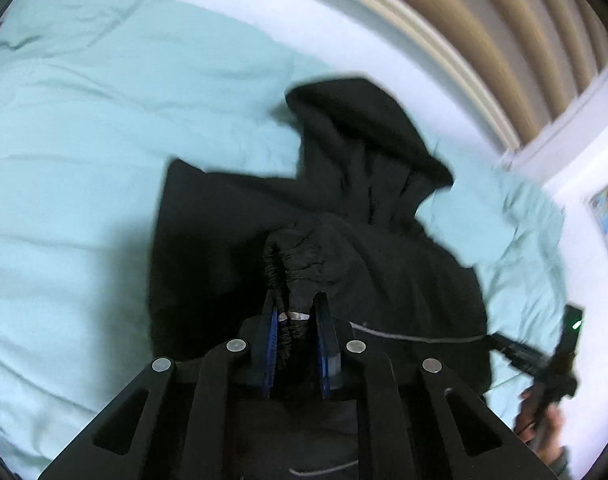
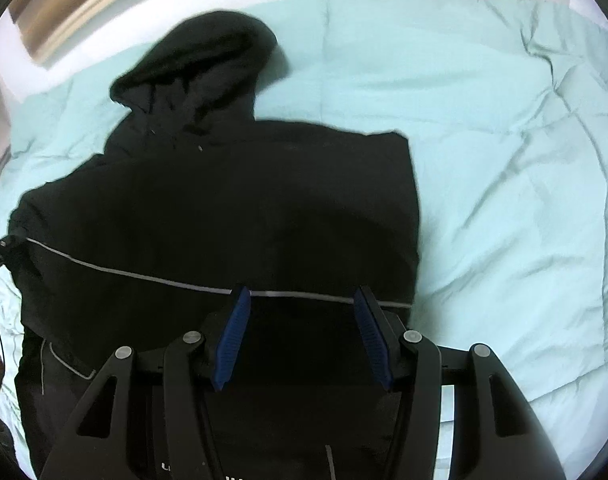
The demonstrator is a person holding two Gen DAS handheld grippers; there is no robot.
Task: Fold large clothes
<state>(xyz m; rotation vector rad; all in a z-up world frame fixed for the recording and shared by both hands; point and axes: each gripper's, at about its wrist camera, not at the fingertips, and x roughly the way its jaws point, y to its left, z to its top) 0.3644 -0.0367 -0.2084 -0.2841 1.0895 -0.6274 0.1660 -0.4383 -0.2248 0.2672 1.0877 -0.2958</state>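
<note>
A black hooded jacket lies on a pale green bedspread, its hood toward the headboard. A thin grey piping line crosses its body. In the left wrist view my left gripper is shut on the jacket's gathered elastic sleeve cuff, lifted above the jacket body. My right gripper is open, its blue pads spread over the jacket's lower part near the piping, holding nothing. It also shows at the right edge of the left wrist view.
The bedspread extends widely around the jacket. A beige slatted headboard runs along the far side. A white wall or frame stands at the right. The person's hand holds the right tool.
</note>
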